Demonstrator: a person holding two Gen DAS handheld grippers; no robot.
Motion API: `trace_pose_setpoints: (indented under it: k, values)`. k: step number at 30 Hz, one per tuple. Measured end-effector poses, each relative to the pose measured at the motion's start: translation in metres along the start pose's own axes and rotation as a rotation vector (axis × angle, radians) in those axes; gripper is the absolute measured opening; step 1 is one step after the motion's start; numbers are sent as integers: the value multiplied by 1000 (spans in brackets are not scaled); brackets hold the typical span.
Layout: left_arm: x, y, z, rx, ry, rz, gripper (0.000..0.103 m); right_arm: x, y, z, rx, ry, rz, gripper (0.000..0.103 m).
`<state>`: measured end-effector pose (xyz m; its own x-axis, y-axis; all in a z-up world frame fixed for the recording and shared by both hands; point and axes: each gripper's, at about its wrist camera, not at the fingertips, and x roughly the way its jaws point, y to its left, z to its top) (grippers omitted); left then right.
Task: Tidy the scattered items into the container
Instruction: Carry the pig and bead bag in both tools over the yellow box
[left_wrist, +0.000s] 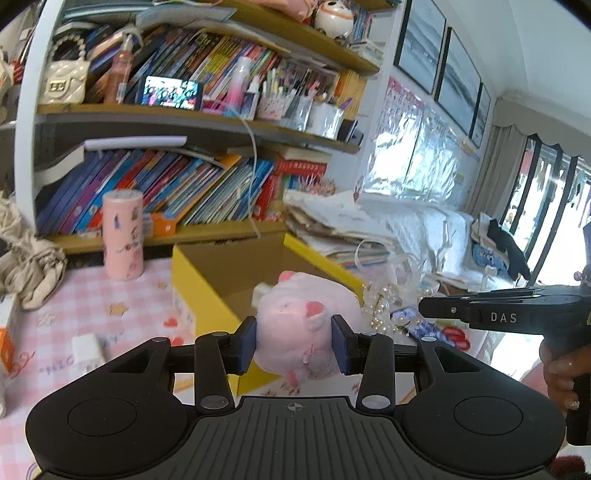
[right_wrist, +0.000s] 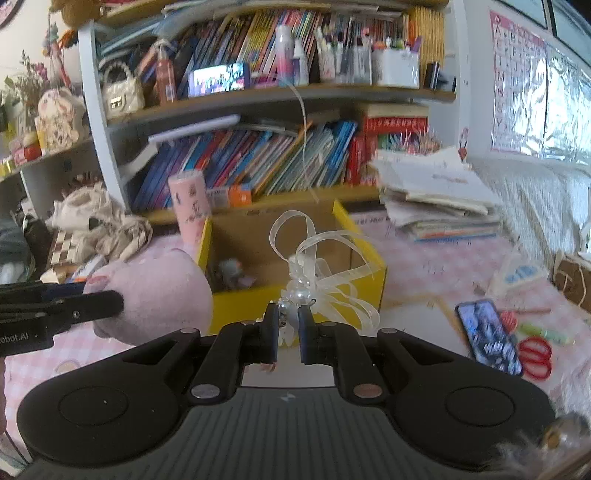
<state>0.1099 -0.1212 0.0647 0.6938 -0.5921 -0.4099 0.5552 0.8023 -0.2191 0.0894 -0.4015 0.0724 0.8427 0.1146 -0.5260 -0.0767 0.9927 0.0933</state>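
Main risk: the left gripper (left_wrist: 293, 341) pinches the soft pink plush pig (left_wrist: 308, 317) only at its sides, so the plush could squash and slip out short of the yellow open-topped cardboard box (left_wrist: 195, 291). The right gripper (right_wrist: 288, 332) is clamped tight on a pearl-beaded white ribbon bow (right_wrist: 317, 273) whose loose loops could snag the box's near rim. Both items hang over the pink checked tablecloth (left_wrist: 110, 306) at the box's near edge; a small toy already lies inside.
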Motion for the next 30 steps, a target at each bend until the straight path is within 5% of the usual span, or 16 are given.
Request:
trace_pose_setpoints:
  k: [10, 30]
  values:
    - [23, -11, 38, 12, -71, 59, 40, 19, -28, 48, -44, -83, 74, 10]
    - [111, -14, 72, -4, -43, 254, 40, 120, -59, 104, -177, -58, 269, 10]
